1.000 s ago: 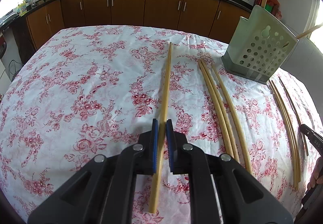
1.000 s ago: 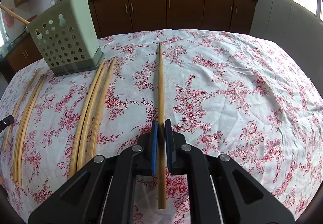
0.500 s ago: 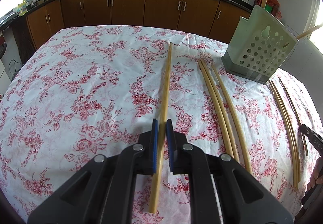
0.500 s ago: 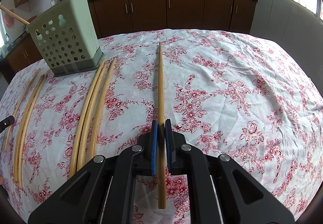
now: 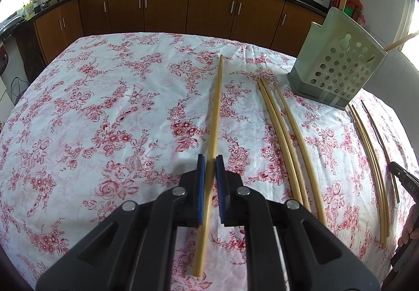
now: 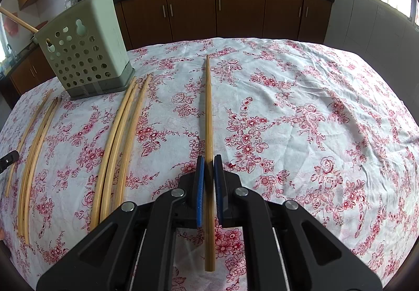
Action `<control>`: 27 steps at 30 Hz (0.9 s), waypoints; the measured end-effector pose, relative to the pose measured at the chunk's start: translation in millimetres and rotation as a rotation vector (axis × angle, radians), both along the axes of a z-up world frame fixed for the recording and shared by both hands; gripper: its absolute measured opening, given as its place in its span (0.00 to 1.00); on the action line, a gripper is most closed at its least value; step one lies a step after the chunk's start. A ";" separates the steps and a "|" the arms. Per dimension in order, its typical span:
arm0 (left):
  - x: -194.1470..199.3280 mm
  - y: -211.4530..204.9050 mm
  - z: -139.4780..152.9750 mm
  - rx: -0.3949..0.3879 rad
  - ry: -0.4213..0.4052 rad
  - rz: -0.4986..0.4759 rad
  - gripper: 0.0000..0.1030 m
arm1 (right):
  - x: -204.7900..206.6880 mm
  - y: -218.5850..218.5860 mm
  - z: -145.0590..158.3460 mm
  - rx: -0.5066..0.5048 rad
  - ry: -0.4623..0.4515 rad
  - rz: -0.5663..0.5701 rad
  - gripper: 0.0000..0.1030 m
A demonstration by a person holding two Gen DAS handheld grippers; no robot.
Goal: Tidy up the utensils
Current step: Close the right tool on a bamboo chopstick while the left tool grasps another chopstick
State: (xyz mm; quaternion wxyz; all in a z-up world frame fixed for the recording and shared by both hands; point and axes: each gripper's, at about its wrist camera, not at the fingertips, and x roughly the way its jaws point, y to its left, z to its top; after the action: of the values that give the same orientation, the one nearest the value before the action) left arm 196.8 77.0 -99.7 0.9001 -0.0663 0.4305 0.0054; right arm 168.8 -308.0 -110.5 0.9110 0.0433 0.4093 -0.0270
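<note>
In the left wrist view my left gripper [image 5: 209, 160] is shut on a long wooden chopstick [image 5: 216, 113] that lies along the flowered tablecloth [image 5: 104, 120]. In the right wrist view my right gripper [image 6: 209, 160] is shut on another wooden chopstick [image 6: 208, 107] lying on the cloth. A pale green perforated utensil holder [image 5: 337, 60] stands at the far right of the left view and shows at the far left of the right view [image 6: 86, 52], with two chopsticks standing in it.
Three loose chopsticks [image 5: 285, 133] lie between the two grippers, also in the right view [image 6: 120, 139]. Several more chopsticks [image 5: 371, 160] lie beyond them, also in the right view [image 6: 36, 144]. Brown kitchen cabinets [image 5: 183, 8] stand behind the table.
</note>
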 end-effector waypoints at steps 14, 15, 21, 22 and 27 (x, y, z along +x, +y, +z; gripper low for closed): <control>0.6 -1.7 0.4 -0.002 0.000 0.001 0.12 | -0.2 -0.4 0.2 0.001 -0.002 0.002 0.09; 0.7 -1.9 0.6 -0.003 0.000 0.001 0.12 | -0.2 -0.4 0.1 0.001 -0.002 0.002 0.09; 0.4 -1.8 0.6 -0.005 0.000 0.001 0.12 | -0.1 -0.6 0.2 0.001 -0.002 0.003 0.09; 0.3 -1.6 0.8 -0.005 0.003 0.001 0.12 | -0.1 -0.6 0.1 0.001 -0.002 0.003 0.09; 0.2 -1.4 1.0 -0.006 0.003 0.001 0.12 | 0.0 -1.0 0.1 0.002 -0.002 0.004 0.09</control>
State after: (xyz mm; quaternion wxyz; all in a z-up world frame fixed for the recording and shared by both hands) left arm 196.9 75.6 -98.6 0.8994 -0.0691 0.4317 0.0046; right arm 168.8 -309.0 -110.3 0.9114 0.0436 0.4084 -0.0248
